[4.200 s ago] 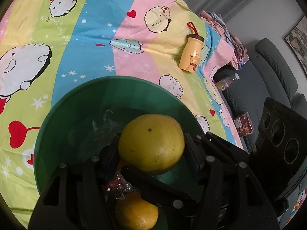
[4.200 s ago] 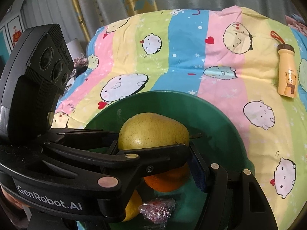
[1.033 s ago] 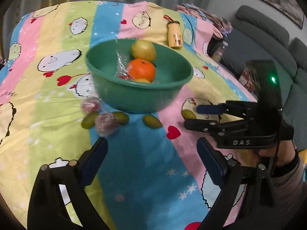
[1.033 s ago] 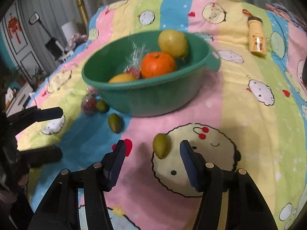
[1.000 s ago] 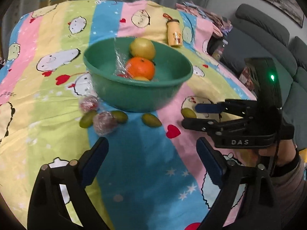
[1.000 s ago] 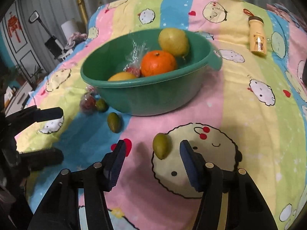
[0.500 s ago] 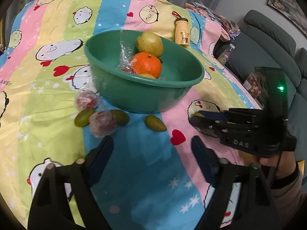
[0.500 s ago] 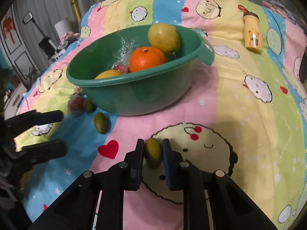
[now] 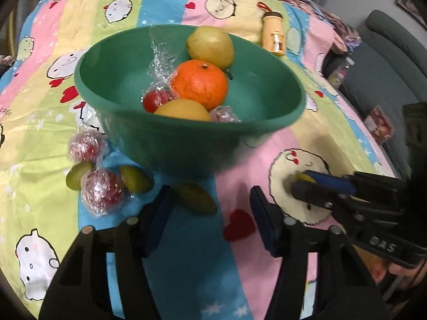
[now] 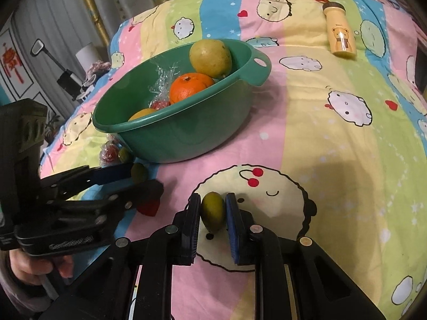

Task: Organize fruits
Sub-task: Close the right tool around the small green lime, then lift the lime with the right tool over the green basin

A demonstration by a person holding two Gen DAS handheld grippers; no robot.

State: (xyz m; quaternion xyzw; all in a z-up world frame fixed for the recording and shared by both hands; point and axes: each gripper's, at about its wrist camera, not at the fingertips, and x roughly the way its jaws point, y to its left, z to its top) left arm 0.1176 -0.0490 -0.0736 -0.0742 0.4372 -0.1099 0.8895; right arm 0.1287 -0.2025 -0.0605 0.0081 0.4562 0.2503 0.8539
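A green bowl (image 9: pixel 186 144) (image 10: pixel 186 138) on the cartoon bedsheet holds a pear (image 9: pixel 210 46), an orange (image 9: pixel 200 84), a yellow fruit and wrapped red fruits. My left gripper (image 9: pixel 210 208) is open around a small green fruit (image 9: pixel 196 198) lying in front of the bowl. My right gripper (image 10: pixel 213 212) is shut on another small green fruit (image 10: pixel 212 213), low over the sheet; it also shows in the left wrist view (image 9: pixel 315 184). Two wrapped red fruits (image 9: pixel 102 189) and two more green fruits (image 9: pixel 134 178) lie left of the bowl.
A yellow bear bottle (image 10: pixel 339 36) (image 9: pixel 273 36) lies on the sheet beyond the bowl. A grey sofa (image 9: pixel 387 61) stands past the bed's right edge. Curtains and a gold frame (image 10: pixel 88 8) are behind the bed.
My right gripper closed on the small green fruit on the round face print. My left gripper moved forward and down, bringing its open fingers around the green fruit in front of the bowl.
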